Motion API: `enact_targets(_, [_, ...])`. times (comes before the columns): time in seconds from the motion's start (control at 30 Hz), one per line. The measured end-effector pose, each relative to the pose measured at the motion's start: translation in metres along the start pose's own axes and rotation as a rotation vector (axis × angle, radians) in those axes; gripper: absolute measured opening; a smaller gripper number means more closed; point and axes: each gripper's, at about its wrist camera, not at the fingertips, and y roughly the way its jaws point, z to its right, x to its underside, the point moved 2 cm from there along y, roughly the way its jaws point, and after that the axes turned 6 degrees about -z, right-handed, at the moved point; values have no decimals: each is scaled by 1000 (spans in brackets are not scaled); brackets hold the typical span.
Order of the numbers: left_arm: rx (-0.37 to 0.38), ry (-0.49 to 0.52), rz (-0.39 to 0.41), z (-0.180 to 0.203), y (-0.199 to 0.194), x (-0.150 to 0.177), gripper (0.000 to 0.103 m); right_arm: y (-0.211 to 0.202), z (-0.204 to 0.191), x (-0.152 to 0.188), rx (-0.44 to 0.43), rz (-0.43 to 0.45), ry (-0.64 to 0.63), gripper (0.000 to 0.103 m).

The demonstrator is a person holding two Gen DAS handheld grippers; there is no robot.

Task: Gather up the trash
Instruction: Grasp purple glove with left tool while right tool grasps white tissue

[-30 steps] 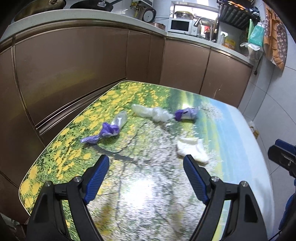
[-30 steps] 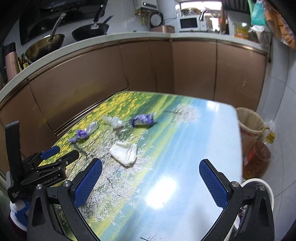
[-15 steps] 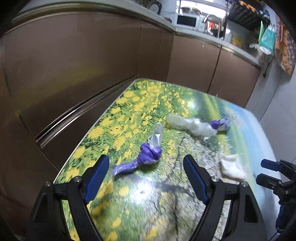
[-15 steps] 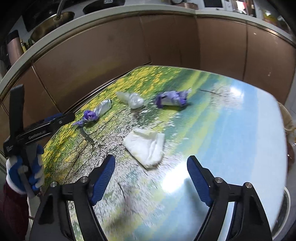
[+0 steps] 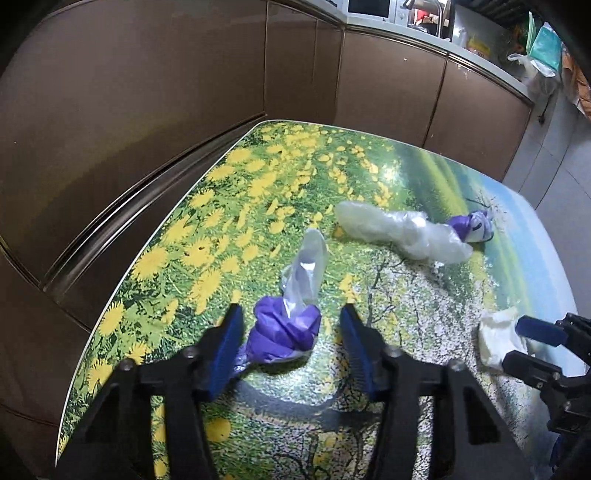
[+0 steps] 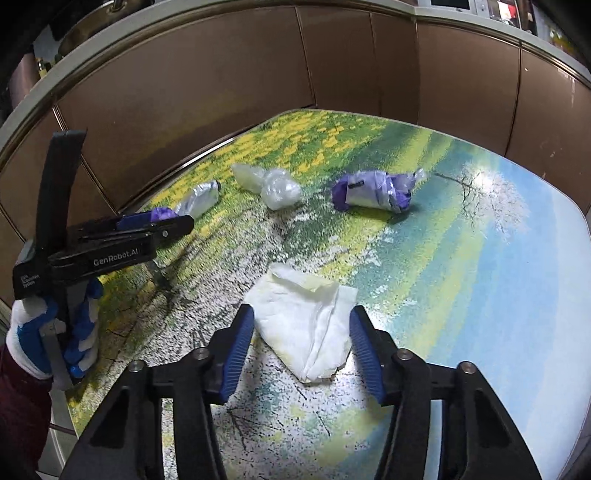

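Observation:
A purple and clear plastic wrapper [image 5: 286, 325] lies on the flower-print table [image 5: 258, 177]. My left gripper [image 5: 291, 332] is open with its jaws on either side of the wrapper's purple end, not touching it. A crumpled white tissue [image 6: 306, 317] lies between the open jaws of my right gripper [image 6: 301, 332]. A clear plastic bag [image 5: 399, 230] and a purple and white wrapper [image 6: 373, 190] lie farther back. The left gripper [image 6: 173, 223] also shows in the right wrist view, over the purple and clear wrapper [image 6: 195, 199].
Brown cabinet fronts [image 5: 147, 110] run close along the table's left and far sides. A counter with a microwave [image 5: 369, 7] stands behind. The table's right edge [image 6: 580, 258] drops to the floor.
Both grippers have moved forward and down to the table. The left now straddles the purple and clear wrapper, the right straddles the white tissue. Both jaws have narrowed but stay open.

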Motion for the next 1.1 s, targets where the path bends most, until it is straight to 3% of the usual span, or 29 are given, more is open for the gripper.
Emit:
enact_targets(0.07, [1, -10, -4, -1, 0, 1, 38, 3, 0, 1, 9, 0, -3, 43])
enact_targets(0.2, [-1, -24, -9, -2, -2, 5, 32, 1, 0, 5, 32, -5, -25, 11])
enact_targets(0.3, [-5, -30, -4, 0, -8, 9, 32, -1, 1, 9, 24, -6, -30, 3])
enact_targets(0.4, [-11, -32, 8, 1, -18, 14, 31, -7, 4, 16, 12, 3, -15, 2])
enact_targets(0.73, [-2, -58, 34, 2, -51, 27, 31, -46, 6, 28, -36, 69, 17, 5])
enact_targets(0.87, [6, -67, 33, 1, -52, 30, 31, -44, 4, 23, -49, 77, 15, 33])
enact_targets(1.1, [34, -68, 34, 0, -45, 30, 31, -18, 3, 6, -45, 52, 7, 38])
